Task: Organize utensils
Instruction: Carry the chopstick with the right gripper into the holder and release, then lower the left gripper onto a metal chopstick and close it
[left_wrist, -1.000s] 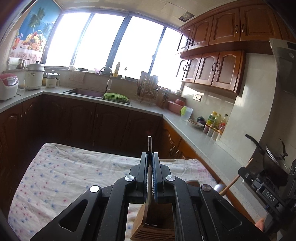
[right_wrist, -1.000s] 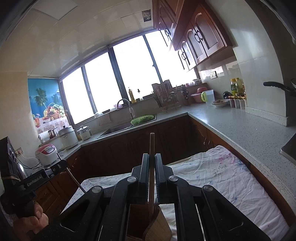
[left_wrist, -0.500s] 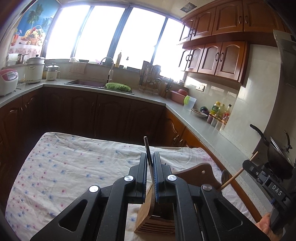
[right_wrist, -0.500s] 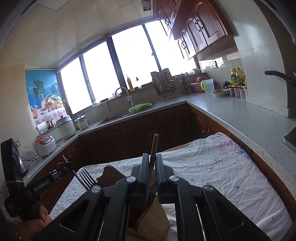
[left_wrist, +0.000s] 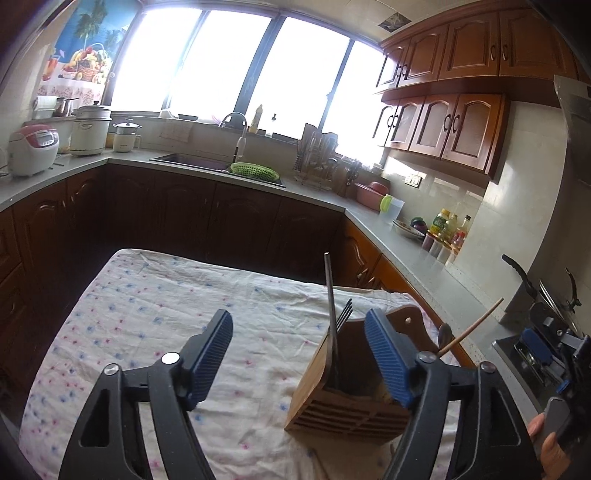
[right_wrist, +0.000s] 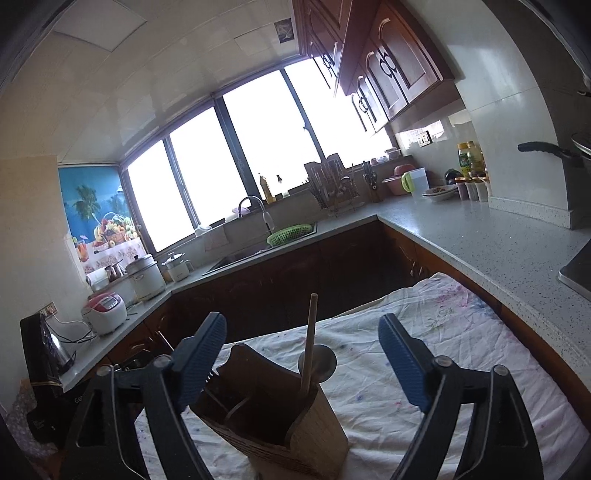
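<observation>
Your left gripper (left_wrist: 298, 345) is spread wide and holds nothing; its right pad sits just beside the wooden utensil holder (left_wrist: 351, 397), which stands on the cloth-covered bench (left_wrist: 147, 314). A fork (left_wrist: 341, 325) stands in the holder. Your right gripper (right_wrist: 303, 354) is likewise spread wide and empty, above the holder, where a wooden stick (right_wrist: 309, 343) and a spoon (right_wrist: 323, 363) stand upright.

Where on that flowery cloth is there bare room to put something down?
The cloth is bare left of the wooden holder, out to its left edge and far edge by the dark cabinets. In the right view, cloth right of the holder toward the counter is bare too. It is crowded at the holder, where a fork and wooden stick stand.
</observation>
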